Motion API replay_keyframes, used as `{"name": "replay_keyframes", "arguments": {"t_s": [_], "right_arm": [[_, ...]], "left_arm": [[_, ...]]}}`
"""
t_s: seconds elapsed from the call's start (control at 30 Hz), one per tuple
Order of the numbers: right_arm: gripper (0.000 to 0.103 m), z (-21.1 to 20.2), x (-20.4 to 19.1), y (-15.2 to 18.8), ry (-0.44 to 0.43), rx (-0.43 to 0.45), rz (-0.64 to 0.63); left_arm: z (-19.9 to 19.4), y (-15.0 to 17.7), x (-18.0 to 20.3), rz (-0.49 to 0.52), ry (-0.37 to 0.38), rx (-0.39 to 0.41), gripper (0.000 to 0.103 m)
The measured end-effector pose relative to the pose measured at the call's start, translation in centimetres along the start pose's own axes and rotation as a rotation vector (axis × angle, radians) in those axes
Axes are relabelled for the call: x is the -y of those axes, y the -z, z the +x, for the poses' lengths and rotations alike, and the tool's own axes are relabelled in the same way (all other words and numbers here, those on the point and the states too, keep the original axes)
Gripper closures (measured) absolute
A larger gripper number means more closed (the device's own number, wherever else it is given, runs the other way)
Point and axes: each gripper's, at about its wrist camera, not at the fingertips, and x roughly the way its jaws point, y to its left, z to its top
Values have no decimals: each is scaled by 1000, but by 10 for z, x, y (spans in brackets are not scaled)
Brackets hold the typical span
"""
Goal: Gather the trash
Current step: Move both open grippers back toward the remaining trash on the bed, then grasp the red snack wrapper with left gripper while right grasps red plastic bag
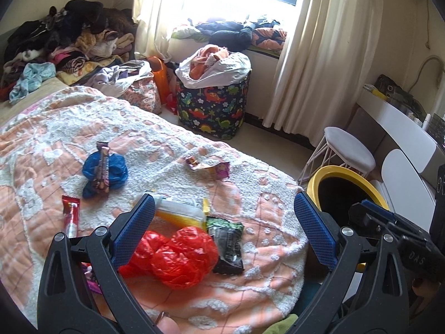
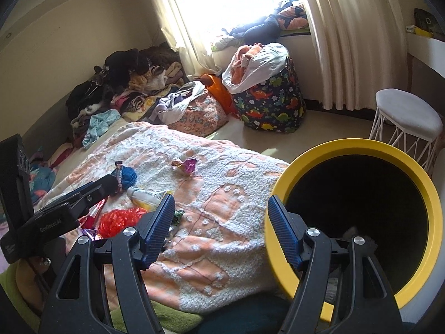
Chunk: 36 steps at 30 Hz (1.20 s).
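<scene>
A: Left gripper point(image 1: 224, 231): what's it doing?
B: Hanging over the blanket point(image 1: 167, 139), fingers spread wide, nothing between the pads. A red bag point(image 1: 178, 256) is lying on the blanket under the gap, not being pinched.

A: Right gripper point(image 2: 219, 229)?
B: Jaws also standing apart, gripping nothing. Left finger is sitting over the blanket edge, right finger is overlapping the yellow rim of the bin point(image 2: 358, 194). From the left view it is showing at the right edge, in front of the bin.

A: Where's the trash lying?
B: All on the blanket. Red bag nearest the left gripper, a black-green wrapper point(image 1: 228, 247) just beside it, touching its right side. A yellow-white packet point(image 1: 180, 213) is lying just behind the red bag, partly hidden by the left finger. A red stick wrapper point(image 1: 71, 217) is lying to the left, apart. A blue bag point(image 1: 107, 171) is sitting farther back with a brown bar wrapper point(image 1: 101, 167) lying across it. A purple wrapper point(image 1: 211, 167) is lying farther back, on its own.

A: Bin?
B: Standing off the blanket's right edge beside a white stool point(image 1: 349, 147). Inside is dark; something pale is showing at the bottom, can't tell what.

A: Background?
B: Dinosaur-print basket point(image 1: 214, 108) stuffed with clothes by the curtain point(image 1: 319, 55), clothes pile point(image 1: 64, 44) at the far left.
</scene>
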Motion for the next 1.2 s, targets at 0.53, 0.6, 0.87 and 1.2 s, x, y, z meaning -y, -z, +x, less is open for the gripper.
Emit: {"name": "replay_keyframes", "arguments": {"t_s": [0.53, 0.6, 0.87, 1.2], "right_arm": [[36, 19, -63, 16, -103, -80, -93], [36, 21, -71, 17, -112, -89, -109], [36, 34, -101, 22, -157, -128, -180], [36, 68, -134, 29, -188, -214, -287]], "left_arm": [[-14, 4, -61, -106, -85, 13, 11], [-15, 5, -71, -121, -96, 15, 11], [-21, 5, -104, -189, -141, 22, 11], [-16, 16, -150, -290, -185, -29, 11]]}}
